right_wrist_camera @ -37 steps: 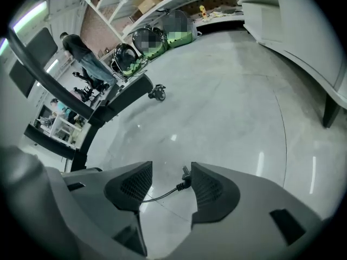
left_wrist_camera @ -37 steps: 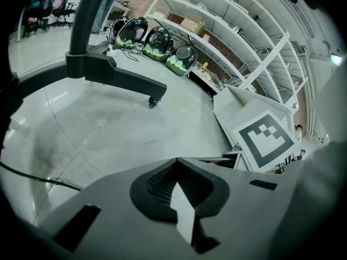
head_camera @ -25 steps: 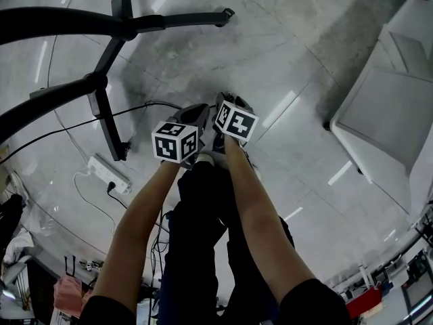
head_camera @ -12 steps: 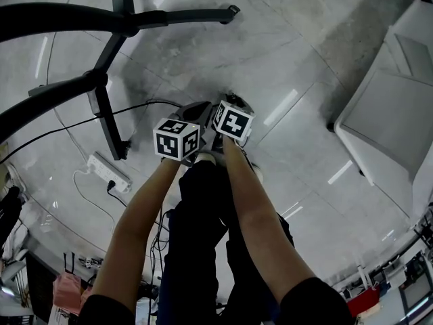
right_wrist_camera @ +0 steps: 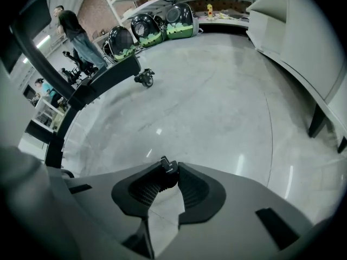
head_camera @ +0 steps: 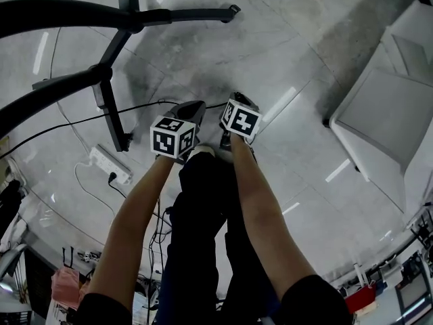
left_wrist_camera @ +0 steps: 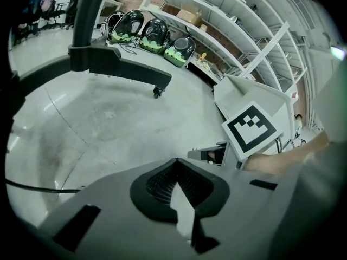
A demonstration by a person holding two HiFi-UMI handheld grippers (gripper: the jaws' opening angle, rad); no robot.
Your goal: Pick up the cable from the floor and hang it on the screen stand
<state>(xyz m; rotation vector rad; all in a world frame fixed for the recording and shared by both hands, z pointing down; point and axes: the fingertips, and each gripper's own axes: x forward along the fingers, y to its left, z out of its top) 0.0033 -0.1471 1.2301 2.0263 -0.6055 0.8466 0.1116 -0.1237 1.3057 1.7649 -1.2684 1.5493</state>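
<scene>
Right gripper [right_wrist_camera: 168, 171] pointed steeply down at the floor [head_camera: 284, 46]. Its jaws had just been closing and pinched the cable [head_camera: 128, 110] by its end, right at the tips. Left gripper [left_wrist_camera: 176, 166] sat just beside it, jaws together, nothing in them. The rest of the cable lay on the floor, running left past a stand [head_camera: 103, 80] leg. The tip hold looked shallow. Best to keep the squeeze firm, lift slowly, have the left take slack further along, and avoid snagging that leg.
</scene>
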